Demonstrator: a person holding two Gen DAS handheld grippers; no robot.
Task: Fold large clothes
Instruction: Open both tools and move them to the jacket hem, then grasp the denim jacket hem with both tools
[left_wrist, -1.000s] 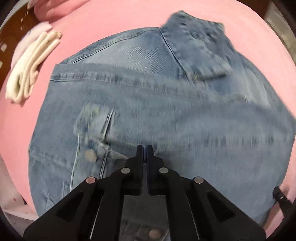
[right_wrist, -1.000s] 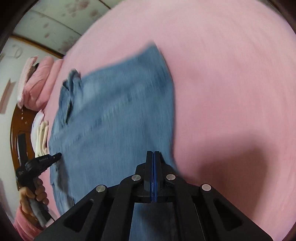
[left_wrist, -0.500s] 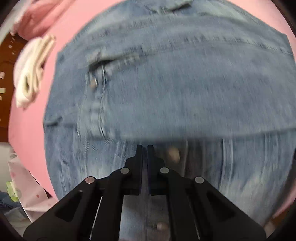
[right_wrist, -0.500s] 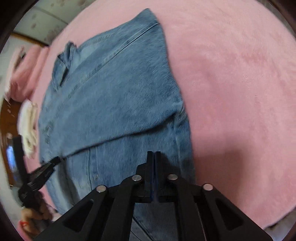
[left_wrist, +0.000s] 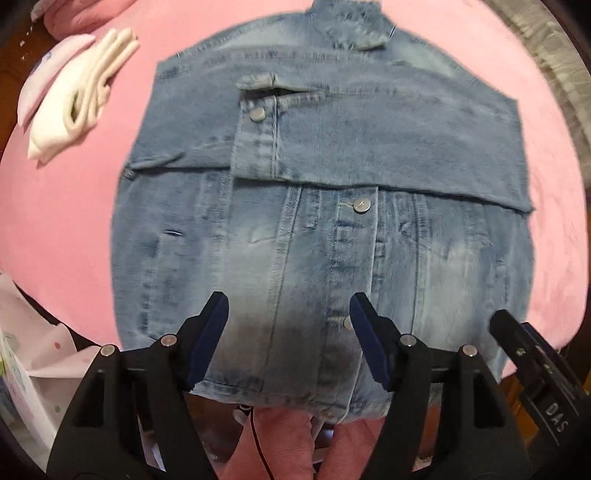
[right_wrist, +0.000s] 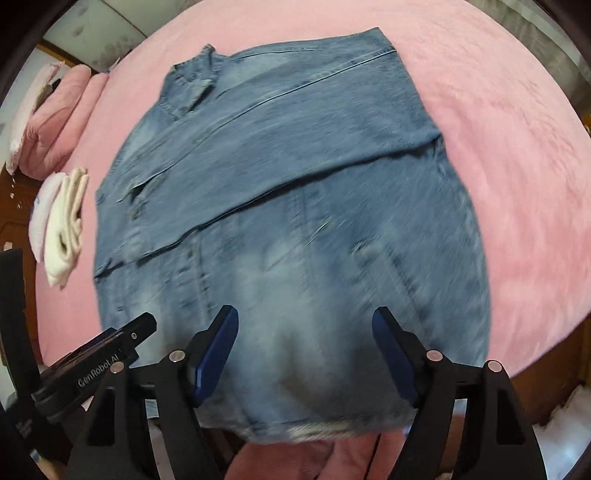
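A blue denim jacket (left_wrist: 325, 229) lies flat on the pink bed (left_wrist: 62, 206), collar at the far end, with its sleeves folded across the chest. It also fills the right wrist view (right_wrist: 295, 206). My left gripper (left_wrist: 288, 306) is open and empty above the jacket's near hem. My right gripper (right_wrist: 304, 321) is open and empty above the hem further right. The right gripper's body shows in the left wrist view (left_wrist: 535, 365); the left one shows in the right wrist view (right_wrist: 96, 365).
Folded white clothes (left_wrist: 77, 92) lie on the bed left of the jacket, also in the right wrist view (right_wrist: 61, 225). Pink pillows (right_wrist: 55, 125) sit at the far left. The bed's near edge runs just below the hem.
Both grippers opened and let go of the denim, then drew back toward the near hem. The folded sleeve part now lies flat across the jacket's upper half.
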